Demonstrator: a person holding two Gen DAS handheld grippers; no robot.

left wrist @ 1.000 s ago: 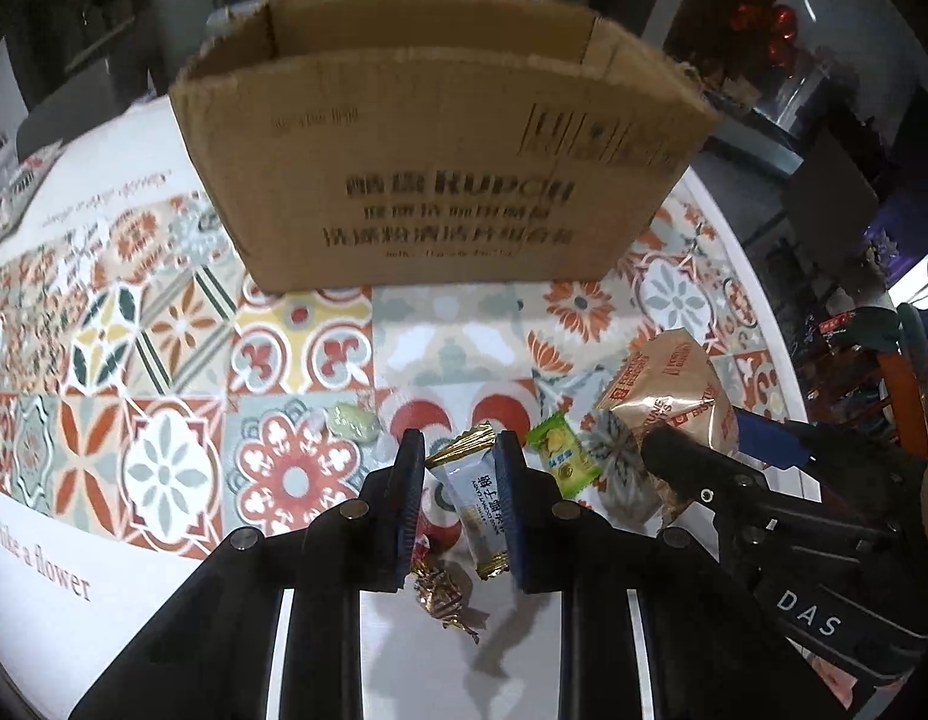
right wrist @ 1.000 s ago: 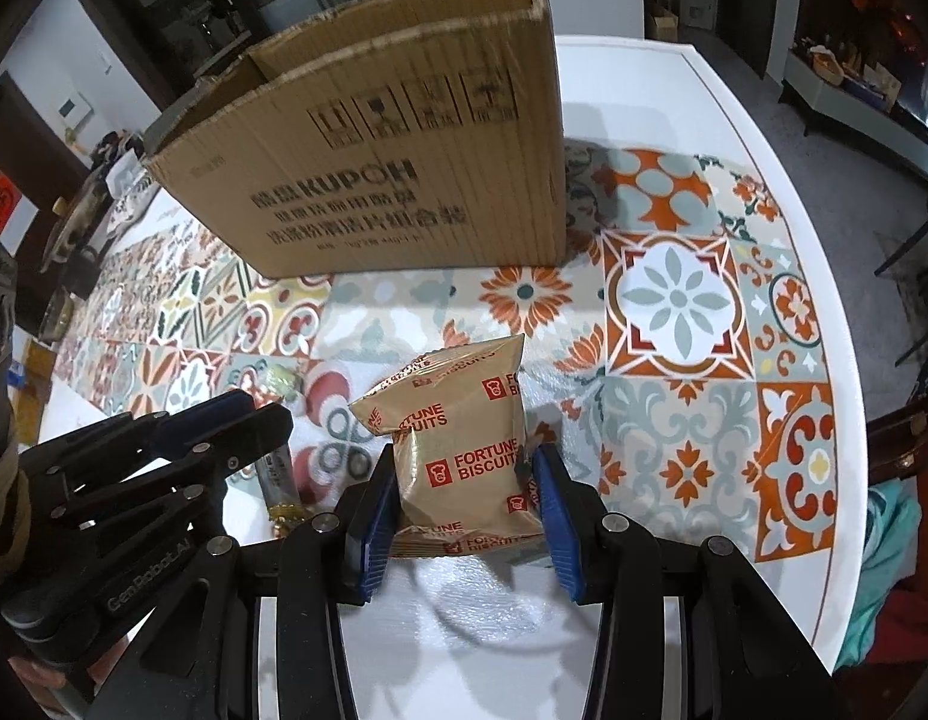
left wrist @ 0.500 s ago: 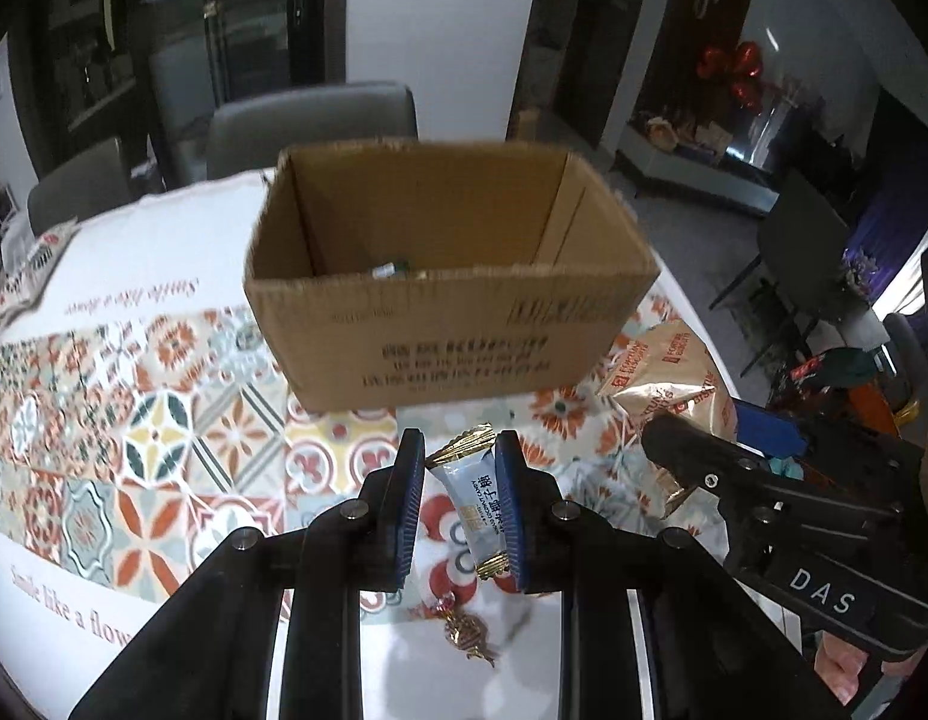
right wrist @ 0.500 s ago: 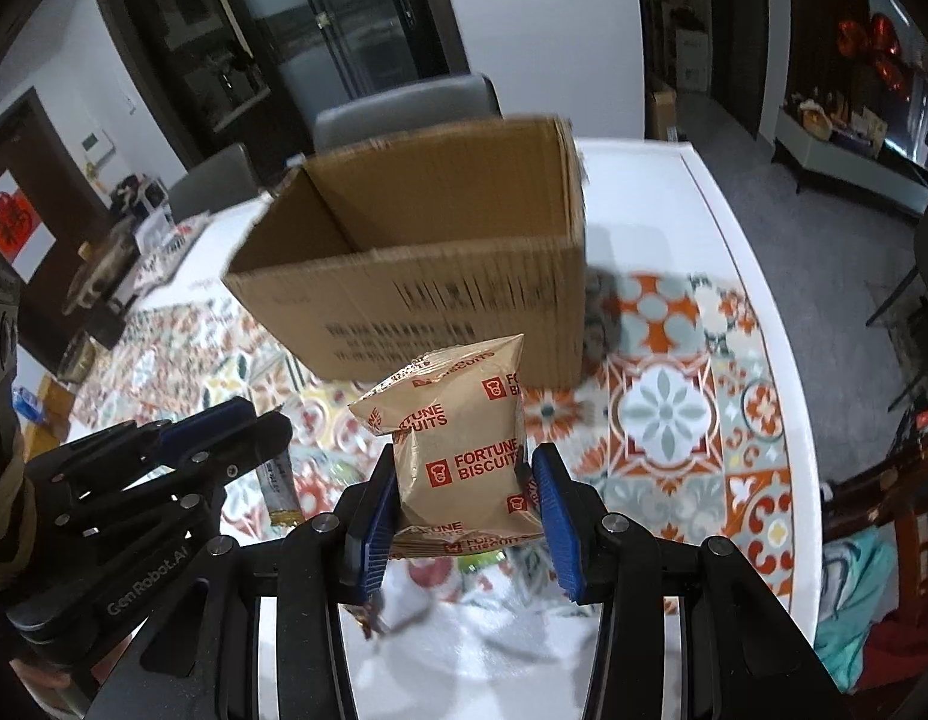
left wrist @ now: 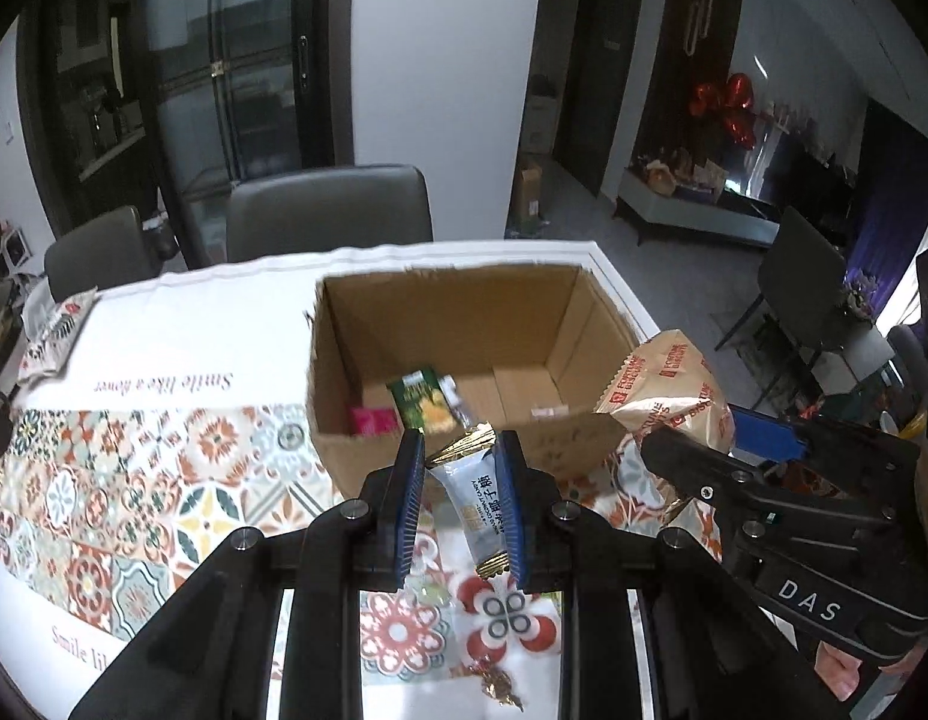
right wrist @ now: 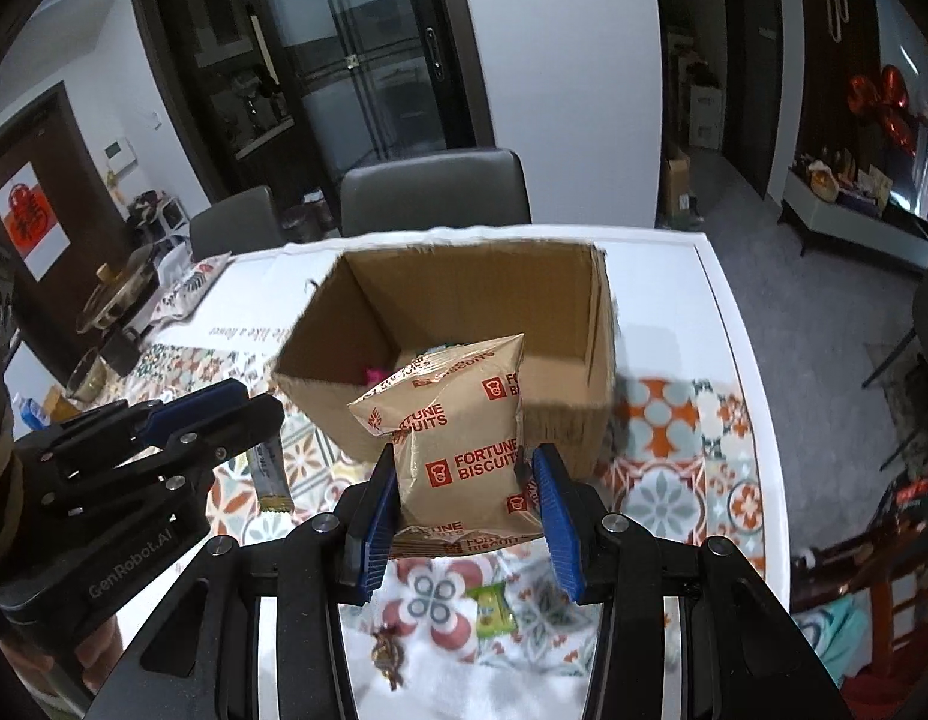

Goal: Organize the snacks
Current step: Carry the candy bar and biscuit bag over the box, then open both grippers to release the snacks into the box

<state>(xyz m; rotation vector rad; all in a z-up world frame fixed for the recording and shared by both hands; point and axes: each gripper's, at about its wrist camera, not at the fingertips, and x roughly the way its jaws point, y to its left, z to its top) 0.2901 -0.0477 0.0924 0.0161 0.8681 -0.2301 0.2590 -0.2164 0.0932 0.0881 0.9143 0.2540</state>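
An open cardboard box [left wrist: 464, 456] [right wrist: 320, 324] stands on the patterned tablecloth, with a green packet [left wrist: 425, 399] and a pink packet [left wrist: 372, 420] inside. My left gripper [left wrist: 461, 504] is shut on a silver snack bar [left wrist: 478, 495], held above the table just before the box's near wall. My right gripper [right wrist: 464, 510] is shut on a tan Fortune Biscuits bag [right wrist: 458, 438], also raised before the box. The bag shows in the left wrist view [left wrist: 667, 390]; the left gripper shows in the right wrist view [right wrist: 224, 414].
A gold-wrapped candy [left wrist: 499, 687] [right wrist: 389, 657] and a green packet [right wrist: 490, 603] lie on the table under the grippers. Grey chairs [left wrist: 329, 210] stand behind the table. A pot and dishes [right wrist: 116, 288] sit at the far left.
Both grippers have risen from table level with their snacks and now look down into the box from above its near edge.
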